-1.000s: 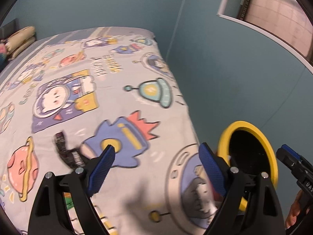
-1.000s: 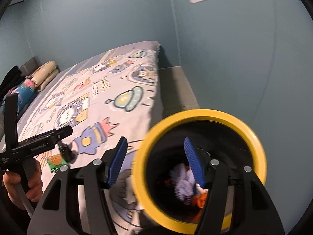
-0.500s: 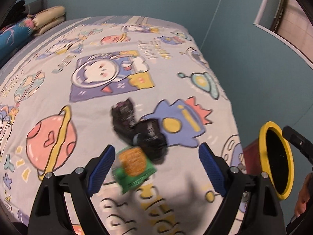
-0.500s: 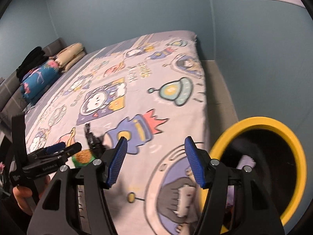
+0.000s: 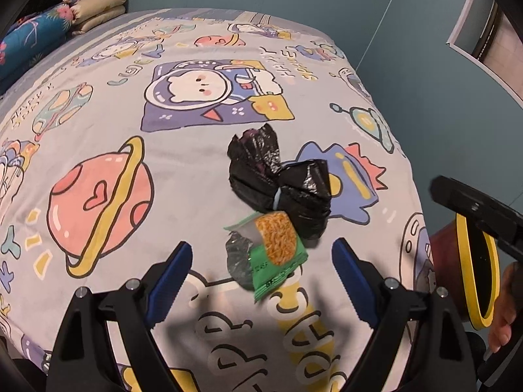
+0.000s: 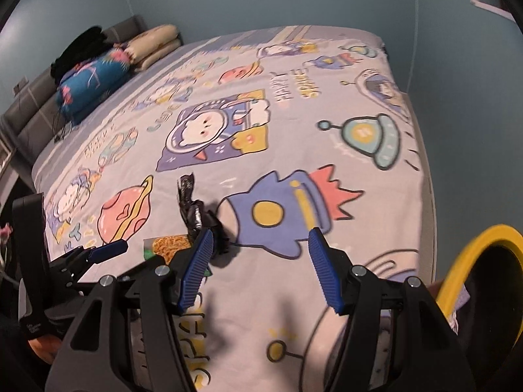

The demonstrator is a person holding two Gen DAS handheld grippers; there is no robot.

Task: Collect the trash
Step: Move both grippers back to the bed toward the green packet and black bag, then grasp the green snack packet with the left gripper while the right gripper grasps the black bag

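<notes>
Since the trash sits mid-bed, my left tongs (image 5: 258, 271) hang spread wide, empty, just near of the green noodle wrapper (image 5: 274, 254), which touches the black bag (image 5: 281, 183). Right tongs (image 6: 260, 268) gape empty, nearer the yellow-rimmed bin (image 6: 470, 261) at right. Only the left view shows the wrapper whole; the right view half-hides it.

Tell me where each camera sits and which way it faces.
Left wrist: on the left gripper, angled down at the bed; green wrapper and black bag ahead, right hand at edge.
Right wrist: on the right gripper, facing across the bed toward the pillows; left gripper low left.
Shared: wrapper, bag, yellow-rimmed bin.
</notes>
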